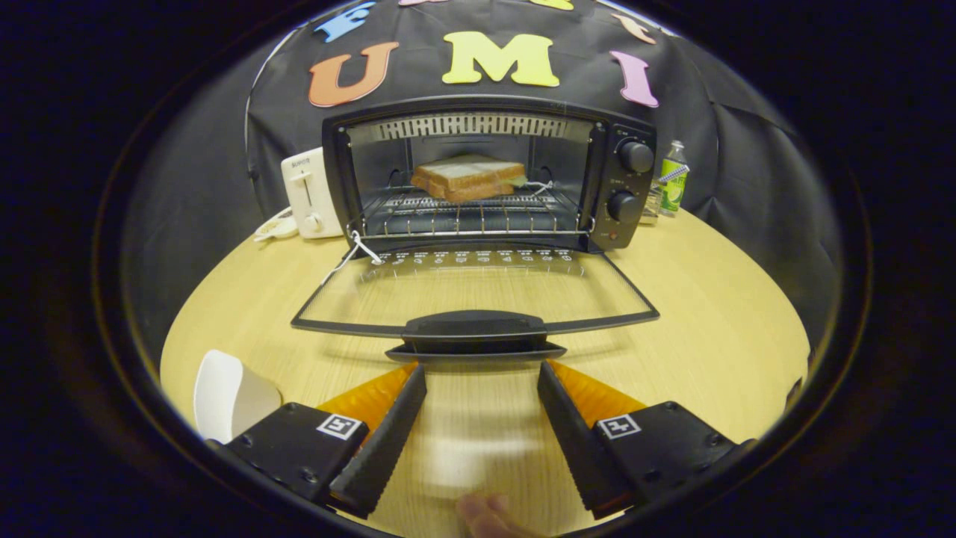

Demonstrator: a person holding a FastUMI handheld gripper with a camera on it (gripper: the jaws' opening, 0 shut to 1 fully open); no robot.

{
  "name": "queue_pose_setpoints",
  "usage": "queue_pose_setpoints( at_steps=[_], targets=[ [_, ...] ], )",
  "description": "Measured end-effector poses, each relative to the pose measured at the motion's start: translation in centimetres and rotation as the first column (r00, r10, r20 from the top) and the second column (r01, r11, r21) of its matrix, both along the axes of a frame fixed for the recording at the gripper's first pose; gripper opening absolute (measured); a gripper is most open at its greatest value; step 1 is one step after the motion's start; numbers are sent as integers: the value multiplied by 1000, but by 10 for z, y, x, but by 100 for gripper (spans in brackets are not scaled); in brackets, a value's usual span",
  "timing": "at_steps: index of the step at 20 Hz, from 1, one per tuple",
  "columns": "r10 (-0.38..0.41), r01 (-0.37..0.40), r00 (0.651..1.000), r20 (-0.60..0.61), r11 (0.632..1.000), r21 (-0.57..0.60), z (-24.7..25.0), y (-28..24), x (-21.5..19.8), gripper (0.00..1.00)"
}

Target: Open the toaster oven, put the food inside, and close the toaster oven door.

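Sandwich already placed on rack; toaster oven door lies open w/ handle just ahead of hand-held gripper, spread wide, nothing held. Next: door to be lifted shut.

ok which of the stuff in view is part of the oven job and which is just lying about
Part of the job:
toaster oven
its open door
sandwich on the rack
gripper, fingers open just short of the door handle

Lying about:
white toaster
bottle
white dish
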State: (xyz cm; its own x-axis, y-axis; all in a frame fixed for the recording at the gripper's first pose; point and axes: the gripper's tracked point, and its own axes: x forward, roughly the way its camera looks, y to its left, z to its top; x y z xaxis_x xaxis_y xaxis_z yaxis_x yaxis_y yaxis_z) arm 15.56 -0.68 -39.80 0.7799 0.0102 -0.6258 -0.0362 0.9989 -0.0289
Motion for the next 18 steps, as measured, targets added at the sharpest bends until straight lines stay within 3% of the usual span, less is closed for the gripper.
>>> queue_pose_setpoints(
  at_steps=[11,18],
  targets=[
    [-8,2,996,92,998,68,21,2,0,99],
    [-24,-11,957,288,993,117,67,7,12,99]
  ],
)
